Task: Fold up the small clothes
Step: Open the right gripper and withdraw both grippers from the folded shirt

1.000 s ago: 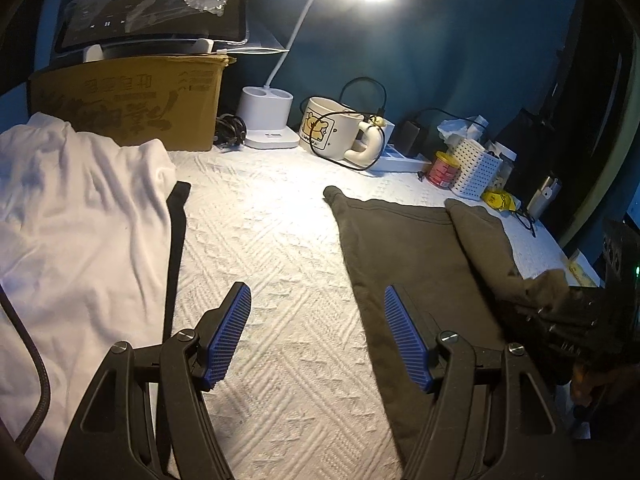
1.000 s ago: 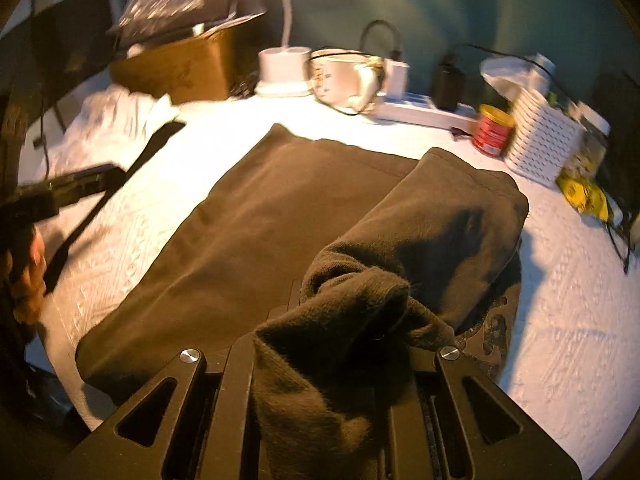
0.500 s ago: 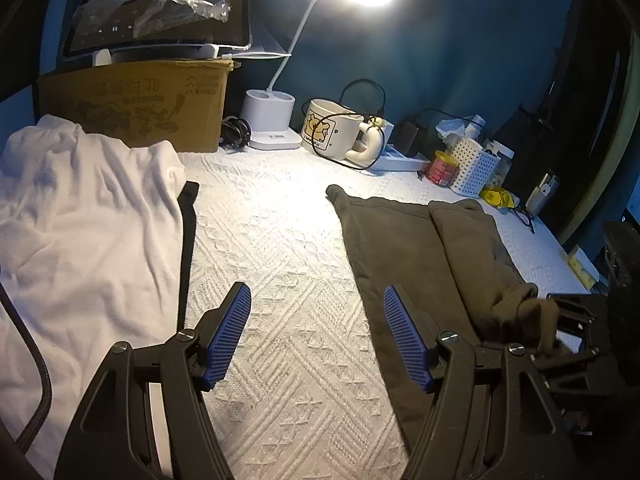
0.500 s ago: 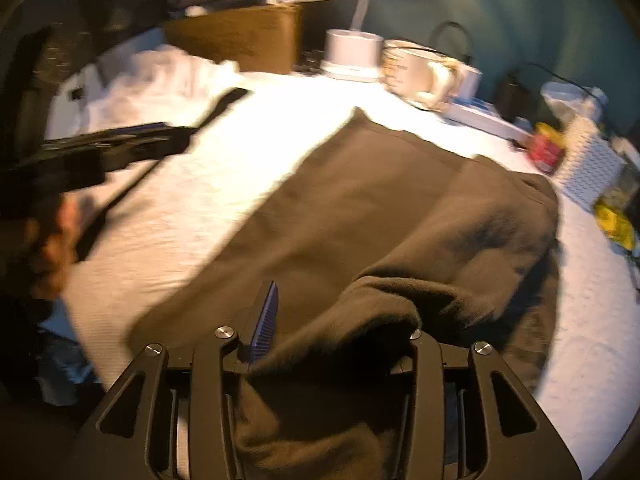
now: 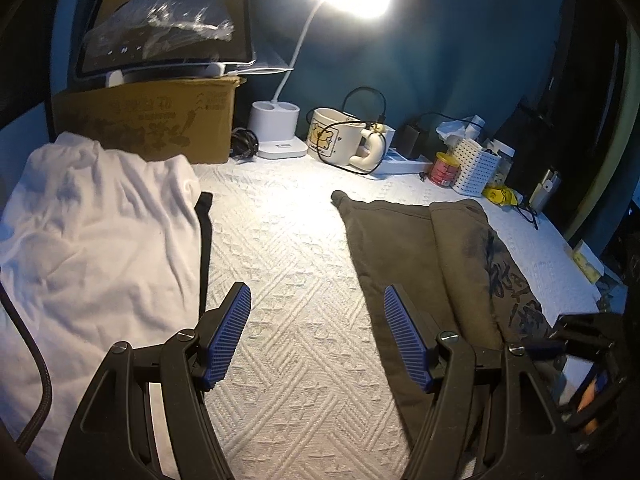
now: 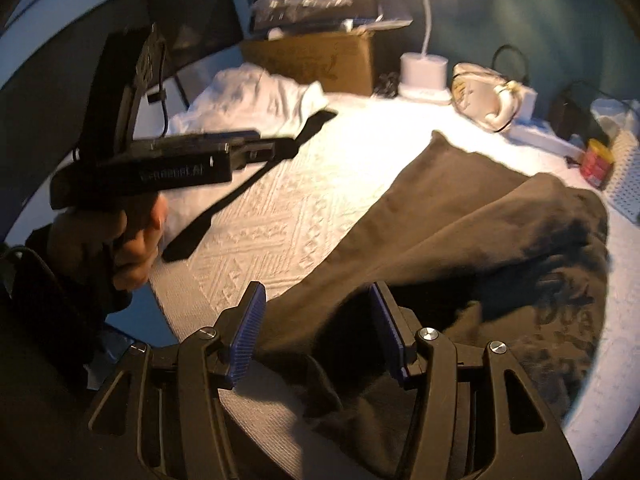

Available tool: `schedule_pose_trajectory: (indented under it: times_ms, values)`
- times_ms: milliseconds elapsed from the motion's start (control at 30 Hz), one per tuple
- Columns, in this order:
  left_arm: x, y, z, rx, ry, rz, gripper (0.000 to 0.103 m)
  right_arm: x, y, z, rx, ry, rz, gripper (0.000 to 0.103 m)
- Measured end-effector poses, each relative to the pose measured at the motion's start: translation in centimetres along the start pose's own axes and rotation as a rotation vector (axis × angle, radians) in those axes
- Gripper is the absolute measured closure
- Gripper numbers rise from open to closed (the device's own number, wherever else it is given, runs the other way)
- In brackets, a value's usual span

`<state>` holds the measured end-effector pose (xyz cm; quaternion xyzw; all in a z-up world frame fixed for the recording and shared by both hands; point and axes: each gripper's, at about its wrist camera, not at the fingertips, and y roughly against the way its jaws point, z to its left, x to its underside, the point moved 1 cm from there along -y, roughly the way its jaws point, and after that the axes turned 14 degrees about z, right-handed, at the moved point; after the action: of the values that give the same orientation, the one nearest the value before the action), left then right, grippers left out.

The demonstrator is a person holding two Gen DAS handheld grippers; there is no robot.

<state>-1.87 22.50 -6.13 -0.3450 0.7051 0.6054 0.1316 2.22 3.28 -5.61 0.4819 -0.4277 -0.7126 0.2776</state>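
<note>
The soft, limp dark-brown cotton garment [image 6: 460, 248] should crease easily if pinched at its near hem, where the right gripper [image 6: 316, 336] is opening, empty.

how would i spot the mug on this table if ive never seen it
Start at the white desk lamp base against the blue wall, beside the cardboard box. The mug stands just right of it: cream, with a cartoon bear print, a thick handle, and a black cable draped over it.
</note>
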Motion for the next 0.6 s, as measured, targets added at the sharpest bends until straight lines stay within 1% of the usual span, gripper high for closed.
schedule_pose_trajectory:
  times_ms: [200, 433, 600]
  values:
    - [-1.3, -0.4, -2.4, -0.003, -0.054, 0.012, 0.034, 0.7, 3.0, -2.6, 0.027, -0.051, -0.081, 0.046]
    - [-3.1, -2.2, -6.8, 0.013, -0.139, 0.041, 0.034, 2.7, 3.9, -8.0, 0.079, -0.178, -0.098, 0.046]
    - [-4.4, -4.3, -10.1, 0.027, -0.192, 0.082, 0.034, 4.3, 4.6, -11.8, 0.099, -0.255, -0.112, 0.046]
